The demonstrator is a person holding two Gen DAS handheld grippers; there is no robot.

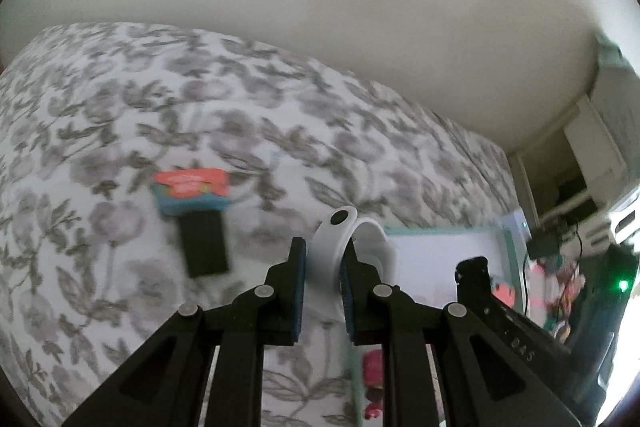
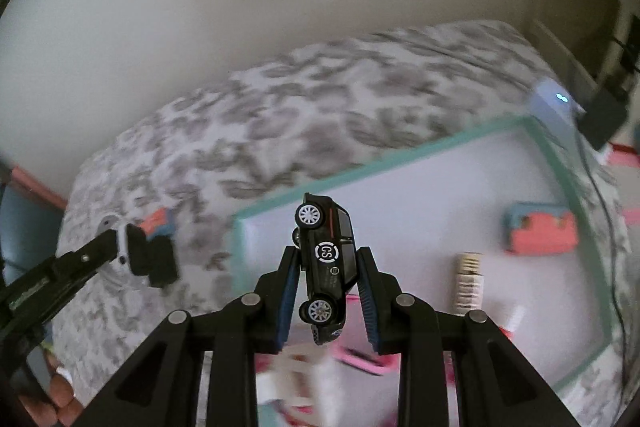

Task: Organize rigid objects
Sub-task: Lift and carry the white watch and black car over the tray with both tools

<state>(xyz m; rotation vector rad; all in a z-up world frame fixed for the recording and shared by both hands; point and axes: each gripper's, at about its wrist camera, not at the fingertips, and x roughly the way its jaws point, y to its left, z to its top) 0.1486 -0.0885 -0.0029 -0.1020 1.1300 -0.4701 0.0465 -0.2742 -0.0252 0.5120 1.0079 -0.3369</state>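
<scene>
My left gripper (image 1: 324, 251) is shut on a white band-like device with a black dot (image 1: 336, 239), held above the floral bedspread. It also shows in the right wrist view (image 2: 122, 247). My right gripper (image 2: 328, 259) is shut on a black toy car (image 2: 326, 259), nose down, held over a white tray with a teal rim (image 2: 440, 135). In the tray lie a red and blue block (image 2: 540, 233) and a striped beige piece (image 2: 468, 281). A red-blue block with a black part (image 1: 196, 207) lies on the bed left of my left gripper.
The grey floral bedspread (image 1: 120, 107) fills the scene, with a plain wall behind. Pink toys (image 2: 360, 359) lie at the tray's near end. A black device with a cable (image 2: 604, 119) sits beyond the tray's far right corner. Shelves stand at the right (image 1: 600, 147).
</scene>
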